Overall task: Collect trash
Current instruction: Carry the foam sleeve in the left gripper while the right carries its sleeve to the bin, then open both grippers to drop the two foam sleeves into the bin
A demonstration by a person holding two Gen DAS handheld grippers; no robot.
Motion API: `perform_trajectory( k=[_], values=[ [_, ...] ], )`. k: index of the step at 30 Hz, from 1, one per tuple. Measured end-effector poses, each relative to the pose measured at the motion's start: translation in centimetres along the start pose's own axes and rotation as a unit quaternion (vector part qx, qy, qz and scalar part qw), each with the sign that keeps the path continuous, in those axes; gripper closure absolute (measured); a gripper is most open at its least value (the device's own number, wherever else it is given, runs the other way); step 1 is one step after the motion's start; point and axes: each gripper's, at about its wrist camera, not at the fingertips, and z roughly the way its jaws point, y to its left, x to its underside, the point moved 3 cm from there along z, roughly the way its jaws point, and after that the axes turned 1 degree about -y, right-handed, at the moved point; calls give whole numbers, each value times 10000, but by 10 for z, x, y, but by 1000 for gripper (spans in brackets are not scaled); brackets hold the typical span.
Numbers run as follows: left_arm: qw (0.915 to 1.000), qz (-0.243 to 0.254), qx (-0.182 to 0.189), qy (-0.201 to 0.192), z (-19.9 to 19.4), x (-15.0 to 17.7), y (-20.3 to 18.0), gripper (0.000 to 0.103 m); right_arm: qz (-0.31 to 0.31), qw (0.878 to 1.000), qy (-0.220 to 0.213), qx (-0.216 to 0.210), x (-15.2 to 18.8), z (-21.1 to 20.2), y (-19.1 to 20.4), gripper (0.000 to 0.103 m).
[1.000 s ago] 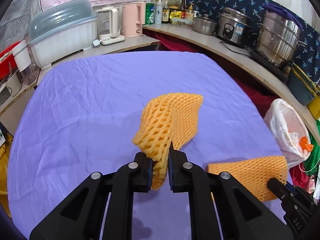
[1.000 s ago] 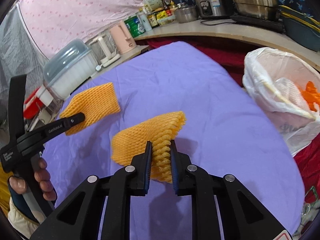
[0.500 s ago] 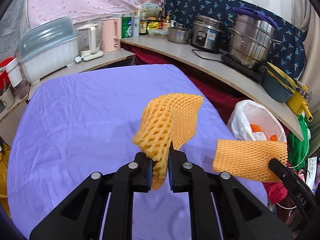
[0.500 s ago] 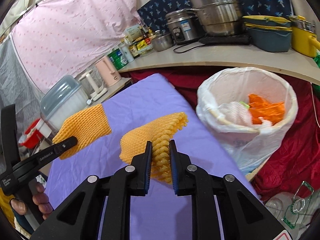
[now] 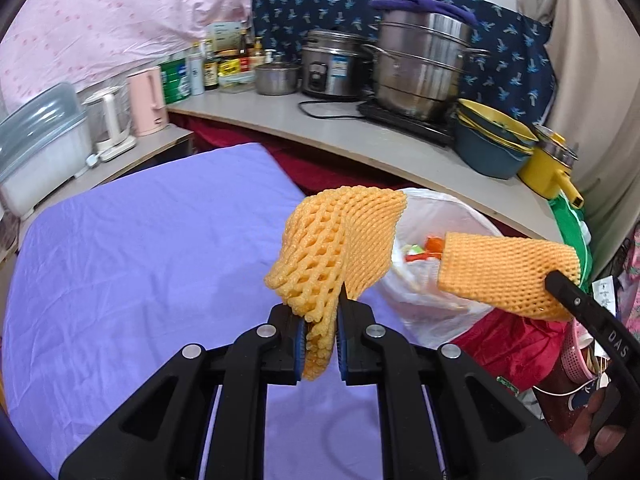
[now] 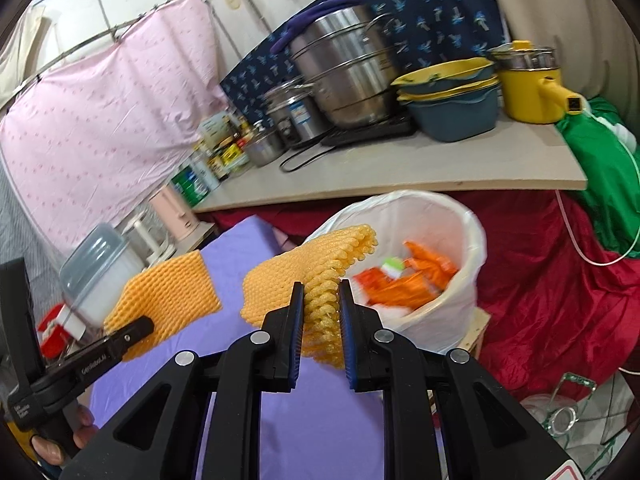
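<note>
My left gripper [image 5: 319, 316] is shut on an orange foam fruit net [image 5: 340, 240] and holds it in the air over the right edge of the purple table [image 5: 140, 260]. My right gripper [image 6: 322, 304] is shut on a second orange foam net [image 6: 304, 276], held just short of the rim of a white-lined trash bin [image 6: 440, 216]. The bin holds orange scraps. In the left wrist view the right gripper's net [image 5: 504, 272] hangs over the bin [image 5: 428, 304]. In the right wrist view the left gripper's net [image 6: 168, 296] is at the left.
A curved counter [image 5: 380, 144] behind the bin carries steel pots [image 5: 420, 68], a rice cooker, blue and yellow bowls [image 5: 492, 144] and a yellow pot. Kettles and a dish box [image 5: 36, 140] stand at the far left. Red cloth [image 6: 560, 288] lies around the bin.
Both grippers have swung to the right with their nets, from over the table toward the trash bin. The bin is now closer and larger in both views.
</note>
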Motion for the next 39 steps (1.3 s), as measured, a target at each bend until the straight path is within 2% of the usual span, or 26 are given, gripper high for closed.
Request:
perform_trajectory(
  k=[7, 16, 36, 39],
  values=[
    [9993, 257, 267, 43, 19, -14, -53, 92, 231, 9991, -241, 274, -31, -3, -49, 87],
    [9981, 428, 419, 135, 50, -28, -97, 92, 356, 9983, -324, 324, -48, 8, -79, 87],
    [9964, 520, 390, 550, 108, -34, -114, 91, 470, 9973, -331, 463, -55, 22, -99, 87],
    [9962, 452, 419, 617, 118, -33, -112, 87, 469, 9971, -308, 512, -52, 24, -101, 87]
  ],
)
